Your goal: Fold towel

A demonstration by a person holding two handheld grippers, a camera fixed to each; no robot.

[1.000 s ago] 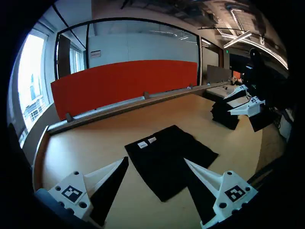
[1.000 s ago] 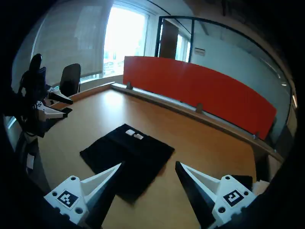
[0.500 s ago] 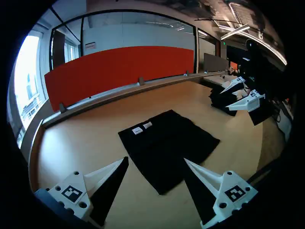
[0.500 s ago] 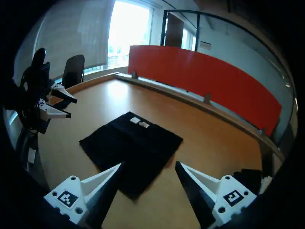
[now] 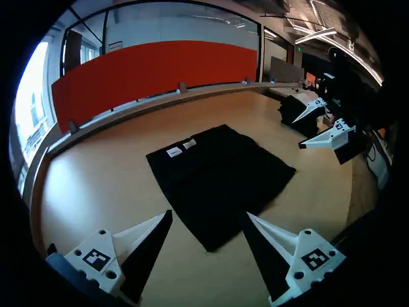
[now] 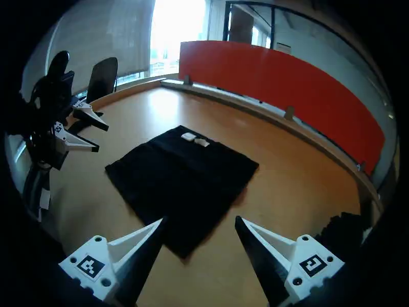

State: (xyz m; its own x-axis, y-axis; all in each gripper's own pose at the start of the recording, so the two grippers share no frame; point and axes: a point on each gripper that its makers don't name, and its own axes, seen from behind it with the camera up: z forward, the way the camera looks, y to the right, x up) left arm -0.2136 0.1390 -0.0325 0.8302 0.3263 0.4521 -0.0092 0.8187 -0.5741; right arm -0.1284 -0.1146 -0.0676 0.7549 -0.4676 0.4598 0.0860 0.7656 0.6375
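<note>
Towel edge behind left tool

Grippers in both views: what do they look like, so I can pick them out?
The left gripper and right gripper match: two white wedge-shaped fingers tapering to points, black inner pads, and a square black-and-white marker on each finger's base.

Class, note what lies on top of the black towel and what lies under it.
Two white labels lie on the black towel near one edge. Under it is the wooden table; that patch of tabletop is covered.
</note>
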